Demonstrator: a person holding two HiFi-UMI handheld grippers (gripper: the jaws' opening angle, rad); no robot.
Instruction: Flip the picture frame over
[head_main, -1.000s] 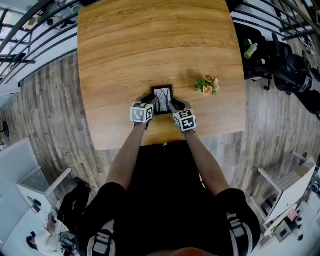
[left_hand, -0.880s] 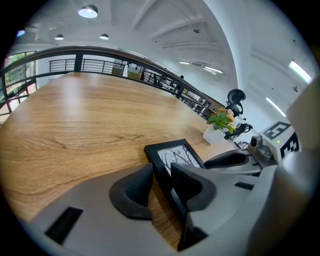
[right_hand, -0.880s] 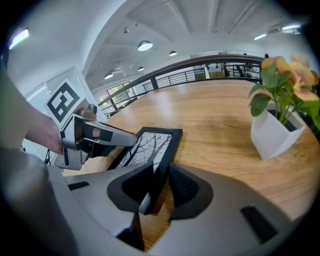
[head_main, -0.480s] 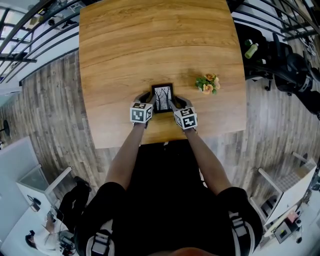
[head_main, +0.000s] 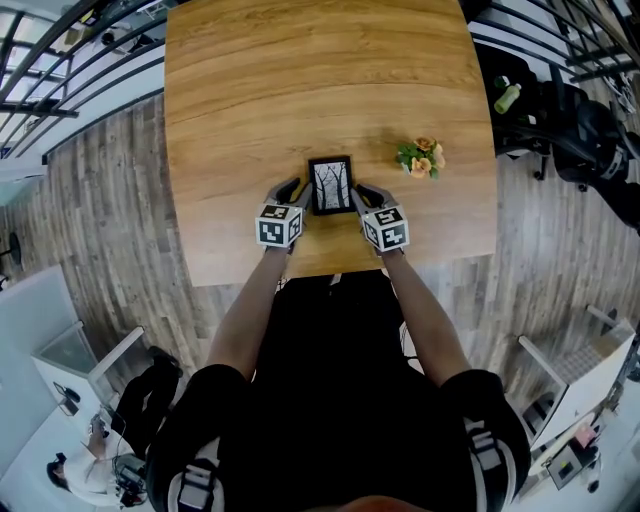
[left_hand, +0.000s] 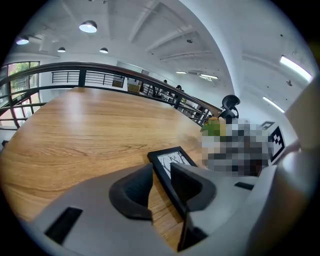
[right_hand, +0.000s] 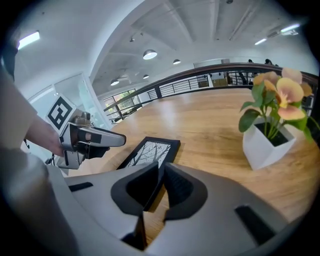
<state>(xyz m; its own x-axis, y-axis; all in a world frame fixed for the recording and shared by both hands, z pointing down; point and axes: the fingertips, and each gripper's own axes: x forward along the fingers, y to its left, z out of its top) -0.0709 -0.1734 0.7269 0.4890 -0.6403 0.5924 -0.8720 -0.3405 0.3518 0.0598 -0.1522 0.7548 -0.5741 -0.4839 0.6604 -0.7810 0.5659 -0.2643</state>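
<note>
The right tool (head_main: 364, 191) has just been closing and is gripping the right side of the picture frame (head_main: 331, 185), lying by the near edge of the surface (head_main: 300, 80). The left tool (head_main: 289, 188), jaws apart, is lifting clear.

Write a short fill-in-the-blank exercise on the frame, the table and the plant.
1. The picture frame lies flat on the wooden table with its picture facing ____.
2. In the head view, the potted plant stands to the ____ of the frame.
3. The plant's pot is ____ in colour.
4. The picture in the frame shows bare ____.

Missing words: up; right; white; trees.
</note>
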